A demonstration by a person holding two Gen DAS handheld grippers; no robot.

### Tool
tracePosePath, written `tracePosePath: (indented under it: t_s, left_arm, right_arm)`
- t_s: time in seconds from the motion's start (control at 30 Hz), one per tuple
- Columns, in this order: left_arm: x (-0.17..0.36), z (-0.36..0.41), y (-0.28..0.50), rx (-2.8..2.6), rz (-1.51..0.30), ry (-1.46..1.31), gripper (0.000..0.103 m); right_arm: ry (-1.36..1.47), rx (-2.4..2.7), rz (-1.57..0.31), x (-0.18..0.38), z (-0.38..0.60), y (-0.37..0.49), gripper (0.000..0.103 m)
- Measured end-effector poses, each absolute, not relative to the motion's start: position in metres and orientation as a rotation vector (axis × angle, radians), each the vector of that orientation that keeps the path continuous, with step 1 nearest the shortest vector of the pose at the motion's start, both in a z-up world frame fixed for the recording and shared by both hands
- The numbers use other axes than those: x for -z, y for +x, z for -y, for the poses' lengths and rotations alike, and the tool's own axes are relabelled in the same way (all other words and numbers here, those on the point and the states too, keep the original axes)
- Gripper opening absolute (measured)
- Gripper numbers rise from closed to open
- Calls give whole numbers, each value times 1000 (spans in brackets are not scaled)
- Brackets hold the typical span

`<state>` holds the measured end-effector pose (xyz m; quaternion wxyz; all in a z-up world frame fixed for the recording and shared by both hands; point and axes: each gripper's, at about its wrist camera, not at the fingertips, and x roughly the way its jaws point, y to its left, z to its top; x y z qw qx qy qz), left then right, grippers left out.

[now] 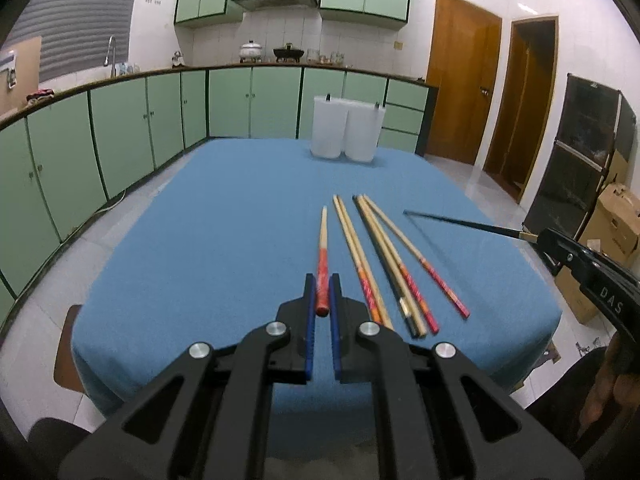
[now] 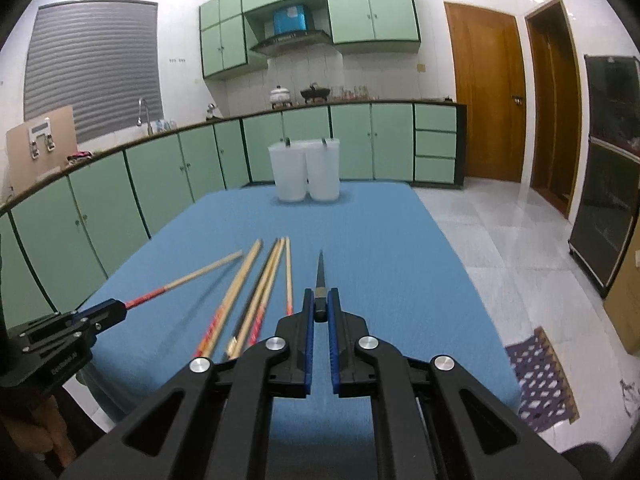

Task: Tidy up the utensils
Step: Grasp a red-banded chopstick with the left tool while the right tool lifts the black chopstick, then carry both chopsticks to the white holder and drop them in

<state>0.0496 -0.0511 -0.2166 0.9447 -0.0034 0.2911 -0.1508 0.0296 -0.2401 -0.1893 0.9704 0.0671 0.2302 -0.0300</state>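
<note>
Here, left gripper (image 1: 322,286) clenched on red-handled chopstick (image 1: 323,240); right gripper (image 2: 319,300), lettered "DAS", clenched on black chopstick (image 2: 320,270)

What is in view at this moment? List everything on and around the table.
red-handled chopstick: one, pale wood with a red grip end, clamped in the left gripper, above the table
black chopstick: one, black with a gold band, clamped in the right gripper
loose chopsticks: about five, pale wood with red or orange ends plus one dark, lying together on the cloth
containers: two, translucent white, side by side at the table's far end
tablecloth: one, blue, covering the table
cabinets: pale green, along the walls
doors: wooden brown, right
left gripper: black, blue pads, shut
right gripper: same, shut
</note>
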Motion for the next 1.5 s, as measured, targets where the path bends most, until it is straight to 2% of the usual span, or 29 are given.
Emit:
tracePosePath:
  t_s: [0.7,1.1,1.5]
  left_arm:
    - [131,52,98,347,-532,-3,5]
    - [101,54,149,363,-559,-3,5]
    - [71,58,196,393,-596,20,5]
  right_arm:
    - [41,-17,-504,111,250,94,6]
    - [41,-85,-614,72,257,167,7]
    - [3,-130,-625,24,258,209,6]
